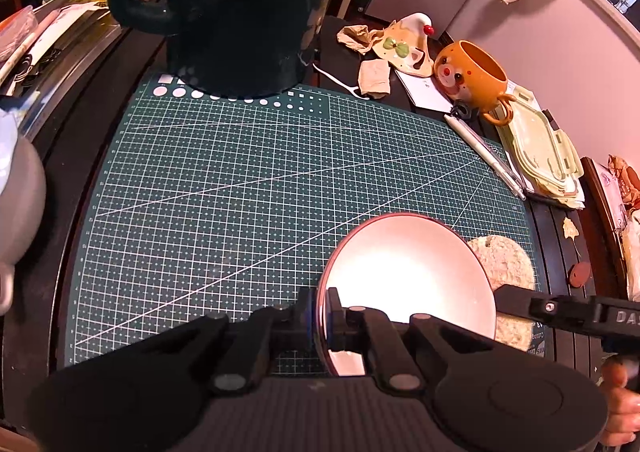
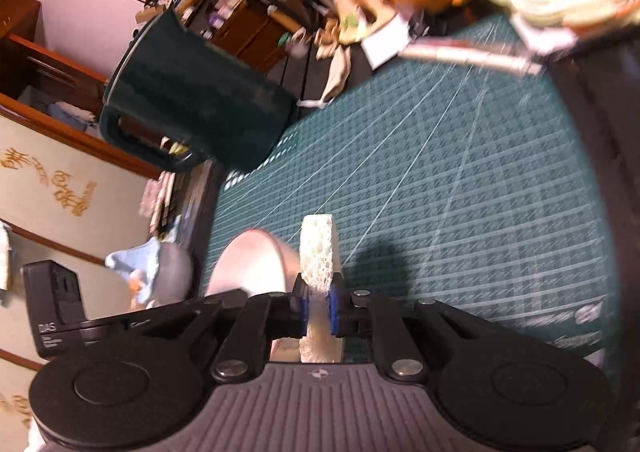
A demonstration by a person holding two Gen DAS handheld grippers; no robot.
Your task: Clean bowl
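Observation:
A pale pink bowl (image 1: 408,276) with a dark red rim is tilted up over the green cutting mat (image 1: 240,191). My left gripper (image 1: 320,316) is shut on the bowl's near rim, one finger inside and one outside. Behind the bowl's right side shows a round beige loofah sponge (image 1: 508,264), held by my right gripper (image 1: 516,302), which reaches in from the right. In the right wrist view my right gripper (image 2: 319,306) is shut on the sponge (image 2: 318,252), seen edge-on, with the bowl (image 2: 252,268) just to its left. That view is blurred.
A tall dark green pitcher (image 1: 236,7) stands at the mat's far edge. At the right lie an orange bear mug (image 1: 476,75), a stack of pale green lids (image 1: 540,147), a pen (image 1: 484,151), crumpled paper and a ceramic dish. A grey pot (image 1: 16,203) sits at the left.

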